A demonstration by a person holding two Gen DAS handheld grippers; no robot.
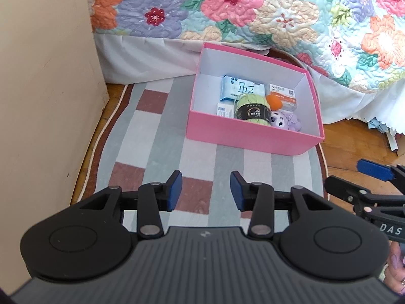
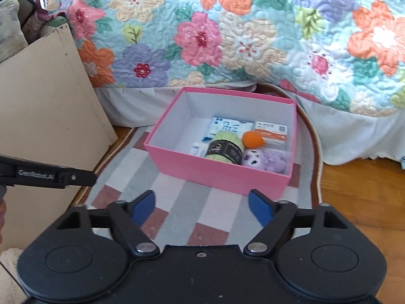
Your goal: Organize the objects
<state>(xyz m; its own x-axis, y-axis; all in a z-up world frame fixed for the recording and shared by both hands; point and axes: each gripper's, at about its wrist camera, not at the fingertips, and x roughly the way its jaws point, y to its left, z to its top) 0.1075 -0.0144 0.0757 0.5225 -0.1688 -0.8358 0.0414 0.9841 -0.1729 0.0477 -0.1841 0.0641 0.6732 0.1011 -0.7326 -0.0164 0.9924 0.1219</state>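
Observation:
A pink box [image 1: 243, 133] [image 2: 215, 173] stands open on a checked rug in front of a bed. Inside lie a green yarn ball [image 1: 251, 110] [image 2: 224, 147], an orange ball [image 1: 274, 101] [image 2: 253, 139], a purple plush toy [image 1: 286, 121] [image 2: 263, 159], a blue tissue pack [image 1: 240, 88] [image 2: 227, 128], an orange-white packet [image 1: 283, 93] [image 2: 272, 130] and a small white box [image 1: 224, 110] [image 2: 198, 149]. My left gripper [image 1: 206, 190] is open and empty, above the rug short of the box. My right gripper [image 2: 202, 207] is open and empty, near the box's front wall.
A beige cabinet side [image 1: 43, 88] [image 2: 45, 106] stands at the left. The floral quilt [image 1: 253, 12] [image 2: 240, 30] hangs over the bed behind the box. The checked rug [image 1: 162, 131] [image 2: 177, 197] lies on a wooden floor [image 1: 354, 147] [image 2: 362, 197]. The right gripper shows at the left wrist view's right edge [image 1: 374, 172].

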